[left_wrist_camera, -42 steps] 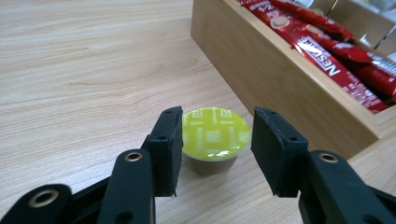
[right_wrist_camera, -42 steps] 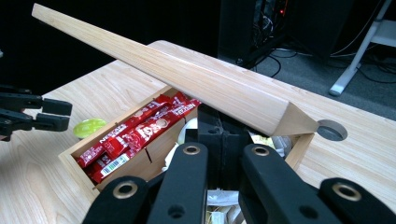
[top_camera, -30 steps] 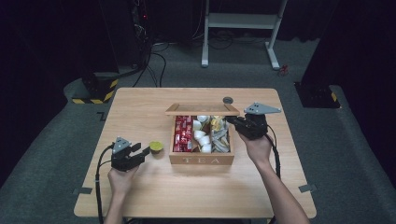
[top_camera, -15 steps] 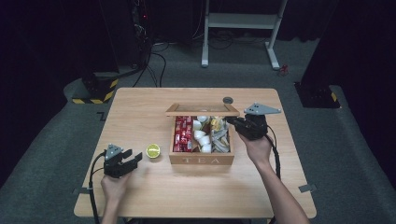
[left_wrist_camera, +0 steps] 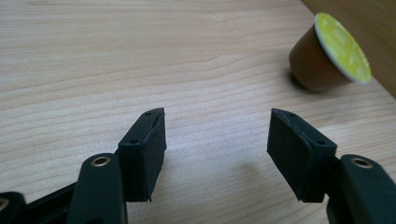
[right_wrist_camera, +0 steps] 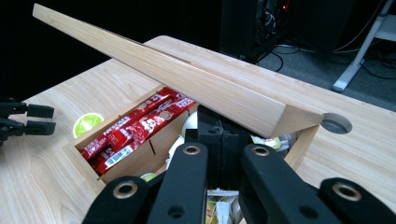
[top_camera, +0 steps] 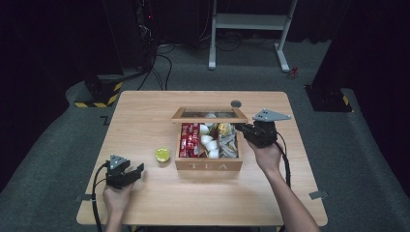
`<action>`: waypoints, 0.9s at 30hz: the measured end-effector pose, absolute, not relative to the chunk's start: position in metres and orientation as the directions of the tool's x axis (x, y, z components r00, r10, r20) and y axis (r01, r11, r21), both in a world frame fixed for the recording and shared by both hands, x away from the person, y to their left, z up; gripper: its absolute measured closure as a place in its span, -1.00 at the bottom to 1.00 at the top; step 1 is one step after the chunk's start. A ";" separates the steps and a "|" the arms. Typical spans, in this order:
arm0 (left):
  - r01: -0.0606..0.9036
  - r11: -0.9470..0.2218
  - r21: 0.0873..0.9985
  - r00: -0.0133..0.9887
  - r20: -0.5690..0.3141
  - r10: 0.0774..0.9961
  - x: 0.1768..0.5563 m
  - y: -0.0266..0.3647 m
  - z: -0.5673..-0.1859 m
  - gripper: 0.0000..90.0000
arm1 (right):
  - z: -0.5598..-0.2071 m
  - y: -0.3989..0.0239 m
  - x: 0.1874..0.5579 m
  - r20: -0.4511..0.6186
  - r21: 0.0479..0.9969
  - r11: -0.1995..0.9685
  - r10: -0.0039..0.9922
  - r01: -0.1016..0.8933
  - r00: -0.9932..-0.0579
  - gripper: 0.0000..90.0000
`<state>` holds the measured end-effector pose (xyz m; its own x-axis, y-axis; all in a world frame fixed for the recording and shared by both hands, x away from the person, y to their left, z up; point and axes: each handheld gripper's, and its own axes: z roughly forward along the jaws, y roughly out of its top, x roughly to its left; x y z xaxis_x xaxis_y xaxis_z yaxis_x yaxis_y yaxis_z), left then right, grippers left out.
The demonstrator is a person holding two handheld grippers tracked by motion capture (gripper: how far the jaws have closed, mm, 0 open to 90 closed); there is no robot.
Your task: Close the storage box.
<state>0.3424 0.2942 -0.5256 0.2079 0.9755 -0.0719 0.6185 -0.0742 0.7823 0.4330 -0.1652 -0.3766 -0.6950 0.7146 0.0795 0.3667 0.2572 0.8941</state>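
Observation:
A brown coffee capsule (top_camera: pixel 162 154) with a yellow-green foil top lies alone on the table, left of the wooden tea box (top_camera: pixel 209 166). In the left gripper view the capsule (left_wrist_camera: pixel 329 56) rests on its side, ahead and to the right. My left gripper (top_camera: pixel 139 170) (left_wrist_camera: pixel 217 140) hovers low near the table's front left; its jaws have just been opening and nothing is between them. My right gripper (top_camera: pixel 241 129) (right_wrist_camera: pixel 219 135) is shut on the right end of the raised lid (top_camera: pixel 209 114) (right_wrist_camera: pixel 187 79). The lid is propped open over the box.
The box holds red sachets (top_camera: pixel 189 140), white capsules (top_camera: pixel 209 142) and tea bags (top_camera: pixel 227 142). A round cable hole (top_camera: pixel 236 103) lies behind the box. Bare tabletop surrounds the capsule. Dark floor and a white desk frame (top_camera: pixel 251 29) are beyond the far edge.
My left gripper has drawn back from the capsule toward the near left edge, and its jaws have spread. The capsule stays on the table. The right gripper and lid are as before.

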 end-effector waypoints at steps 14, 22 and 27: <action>0.646 -0.123 0.753 0.201 -0.012 0.980 0.345 0.286 -0.528 -0.26 | -0.391 -0.167 0.423 0.093 0.889 0.259 0.705 0.378 -0.703 0.99; 0.647 -0.132 0.751 0.206 -0.005 0.979 0.345 0.284 -0.528 -0.33 | -0.402 -0.169 0.414 0.099 0.879 0.271 0.703 0.393 -0.704 0.99; 0.648 -0.132 0.750 0.208 -0.008 0.978 0.345 0.285 -0.528 -0.34 | -0.407 -0.170 0.410 0.099 0.876 0.275 0.701 0.395 -0.706 0.98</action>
<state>0.3449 0.2846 -0.5284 0.2079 0.9781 -0.0075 0.6481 -0.1320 0.7500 0.4100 -0.1697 -0.4068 -0.7065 0.7009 0.0985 0.3952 0.2751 0.8765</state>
